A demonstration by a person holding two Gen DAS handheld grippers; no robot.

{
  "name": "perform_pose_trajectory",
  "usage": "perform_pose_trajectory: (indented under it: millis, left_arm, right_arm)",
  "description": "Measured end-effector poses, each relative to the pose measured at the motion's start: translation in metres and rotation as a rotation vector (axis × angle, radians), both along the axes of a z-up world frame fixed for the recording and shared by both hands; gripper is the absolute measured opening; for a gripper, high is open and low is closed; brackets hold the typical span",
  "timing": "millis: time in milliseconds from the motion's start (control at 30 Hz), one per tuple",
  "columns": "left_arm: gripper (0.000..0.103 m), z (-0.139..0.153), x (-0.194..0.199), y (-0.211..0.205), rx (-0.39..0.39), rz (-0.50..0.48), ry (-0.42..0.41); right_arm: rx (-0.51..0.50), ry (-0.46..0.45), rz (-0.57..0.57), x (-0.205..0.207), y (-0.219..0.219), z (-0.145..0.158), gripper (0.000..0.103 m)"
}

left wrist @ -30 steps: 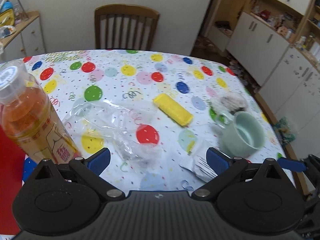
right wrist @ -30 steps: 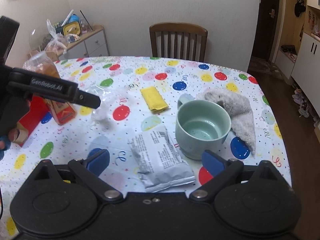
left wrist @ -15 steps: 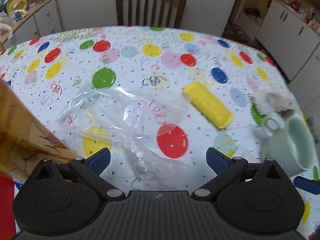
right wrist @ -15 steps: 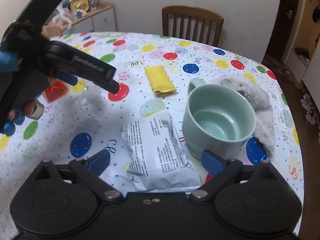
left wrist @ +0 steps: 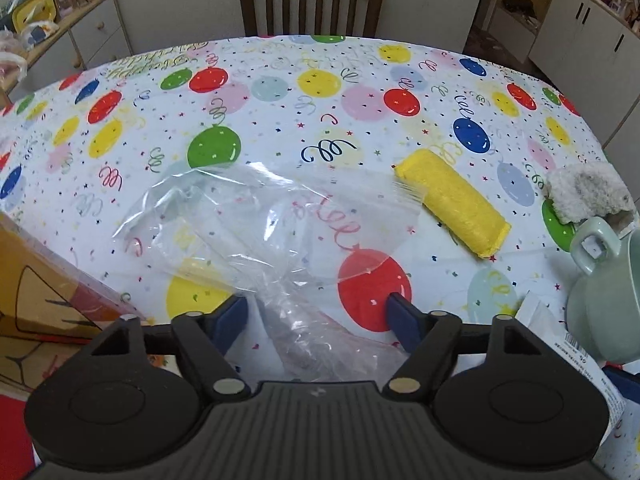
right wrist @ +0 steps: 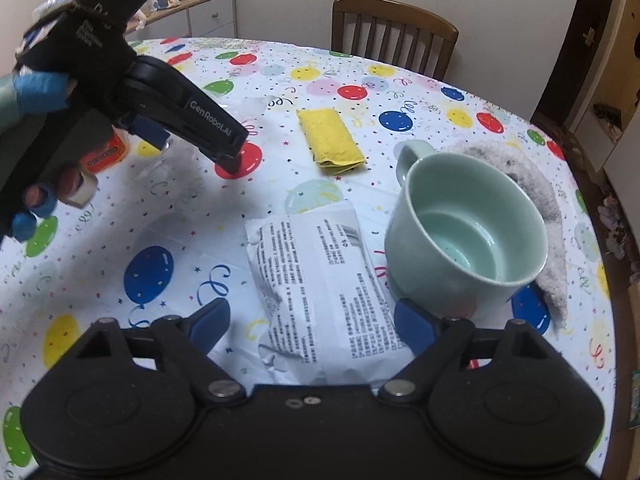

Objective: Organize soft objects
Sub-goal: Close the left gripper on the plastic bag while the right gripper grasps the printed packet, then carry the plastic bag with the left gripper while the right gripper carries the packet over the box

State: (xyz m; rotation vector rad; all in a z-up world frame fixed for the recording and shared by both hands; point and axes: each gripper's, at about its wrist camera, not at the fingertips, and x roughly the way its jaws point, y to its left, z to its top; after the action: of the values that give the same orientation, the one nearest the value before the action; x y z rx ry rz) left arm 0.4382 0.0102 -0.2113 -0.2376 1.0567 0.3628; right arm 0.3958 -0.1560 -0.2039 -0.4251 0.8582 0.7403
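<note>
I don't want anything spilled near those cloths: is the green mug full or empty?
Empty and upright: the right wrist view looks into the green mug and shows its bare bottom, with no liquid.

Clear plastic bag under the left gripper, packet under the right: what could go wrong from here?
1. The clear plastic bag is thin and crumpled; the left gripper, whose jaws have just been closing around its bunched end, may catch one layer only and let it slip.
2. The mint mug stands right beside the white packet; the right gripper, jaws just closing astride the packet, could nudge it.
</note>
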Motion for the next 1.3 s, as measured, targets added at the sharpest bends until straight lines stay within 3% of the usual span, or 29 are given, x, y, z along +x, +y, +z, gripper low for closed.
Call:
perform_pose_trajectory:
  millis: [167, 200, 633, 1300]
  left_arm:
    - [0.036, 0.004, -0.002, 0.003, 0.012, -0.002, -0.010]
    - [0.034, 0.004, -0.003, 0.004, 0.009, 0.000, -0.014]
    - [0.029, 0.020, -0.021, 0.000, 0.022, -0.019, -0.060]
    - [0.029, 0.077, -0.091, -0.031, -0.024, -0.121, -0.158]
  right_arm:
    - [-0.026, -0.024, -0.038, 0.001, 0.000, -0.001, 0.070]
    - [-0.024, -0.021, -0.042, 0.001, 0.000, 0.000, 0.069]
    - [0.007, -0.016, -0.064, -0.016, -0.005, 0.017, 0.062]
    - [0.147, 0.003, -0.171, -0.061, -0.050, 0.087, 0.062]
